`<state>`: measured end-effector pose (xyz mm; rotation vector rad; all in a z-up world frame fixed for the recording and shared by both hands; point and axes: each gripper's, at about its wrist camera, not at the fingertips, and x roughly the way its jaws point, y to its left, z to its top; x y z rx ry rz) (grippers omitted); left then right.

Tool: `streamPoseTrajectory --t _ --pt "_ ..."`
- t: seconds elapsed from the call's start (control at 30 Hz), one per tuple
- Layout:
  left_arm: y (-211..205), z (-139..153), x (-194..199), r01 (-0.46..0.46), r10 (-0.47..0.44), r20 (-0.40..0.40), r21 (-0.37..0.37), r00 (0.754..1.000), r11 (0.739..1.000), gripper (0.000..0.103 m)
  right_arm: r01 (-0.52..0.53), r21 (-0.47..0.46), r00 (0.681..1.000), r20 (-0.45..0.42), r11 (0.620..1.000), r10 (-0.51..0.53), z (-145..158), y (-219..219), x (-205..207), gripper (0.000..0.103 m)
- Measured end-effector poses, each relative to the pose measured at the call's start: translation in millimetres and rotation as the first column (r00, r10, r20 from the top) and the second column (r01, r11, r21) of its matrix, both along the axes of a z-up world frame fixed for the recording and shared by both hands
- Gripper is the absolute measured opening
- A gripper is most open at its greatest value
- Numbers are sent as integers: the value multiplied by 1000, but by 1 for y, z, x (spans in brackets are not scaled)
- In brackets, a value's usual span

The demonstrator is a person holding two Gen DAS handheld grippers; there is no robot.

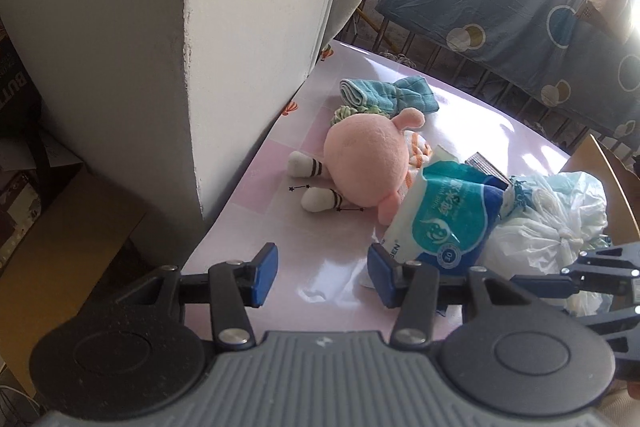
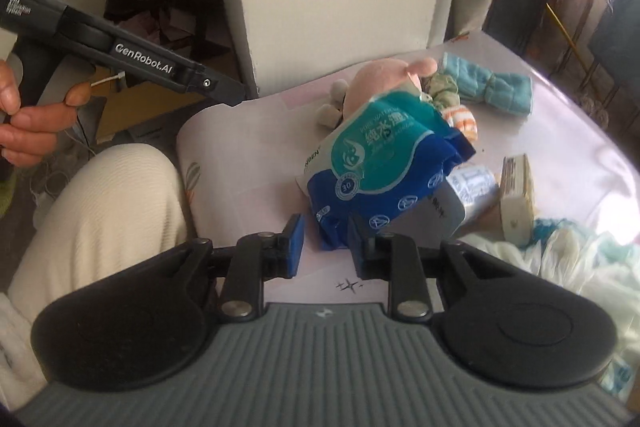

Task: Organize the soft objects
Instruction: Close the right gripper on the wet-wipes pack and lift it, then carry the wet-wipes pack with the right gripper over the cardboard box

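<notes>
A pink plush doll (image 1: 368, 163) lies on the pale pink table (image 1: 320, 251), also in the right wrist view (image 2: 380, 79). A blue-and-teal wet wipes pack (image 1: 444, 223) leans on it. My right gripper (image 2: 323, 247) is shut on the lower end of the wipes pack (image 2: 384, 163) and holds it tilted above the table. My left gripper (image 1: 322, 275) is open and empty, low over the table's near edge, just left of the pack. A teal folded towel (image 1: 384, 95) lies behind the doll, with a green scrunchie (image 2: 442, 87) beside it.
A white pillar (image 1: 256, 27) rises at the table's left edge. A white plastic bag (image 1: 552, 223) of soft things lies at the right. A small box (image 2: 518, 191) and a silver packet (image 2: 472, 187) lie behind the pack. A cardboard box (image 1: 60, 259) sits on the floor.
</notes>
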<state>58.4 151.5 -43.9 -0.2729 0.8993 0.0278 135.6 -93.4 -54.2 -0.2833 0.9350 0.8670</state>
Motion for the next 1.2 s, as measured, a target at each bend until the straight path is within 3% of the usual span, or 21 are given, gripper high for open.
streamPoseTrajectory --t 0.1,0.23,0.3,0.37,0.57,0.7,0.8,1.03,1.2 --pt "-5 -3 0 34 -34 3 -11 999 999 51 190 146 973 -161 971 -166 -4 -31 5 27" --pt "-14 -4 10 114 -114 13 -32 993 993 57 453 305 867 -372 838 -333 -16 -63 24 51" --pt "-23 -7 21 179 -179 3 -37 984 983 65 533 339 817 -443 775 -368 -24 -68 38 53" --pt "-31 -11 29 224 -225 -12 -29 974 974 69 577 337 786 -477 744 -394 -29 -66 47 54" --pt "-59 -27 52 334 -333 -47 29 942 942 74 651 200 699 -536 732 -475 -57 -37 69 55" --pt "-70 -39 64 371 -366 -76 55 927 927 75 662 146 680 -530 735 -507 -71 -24 74 55" --pt "-71 -46 73 377 -374 -85 25 924 926 77 679 126 659 -539 723 -525 -80 -22 78 55" --pt "-82 -51 80 383 -378 -93 36 921 923 82 696 144 644 -557 703 -524 -86 -20 83 56" --pt "-87 -48 77 366 -361 -93 44 928 930 75 695 168 646 -574 699 -503 -88 -17 81 53"
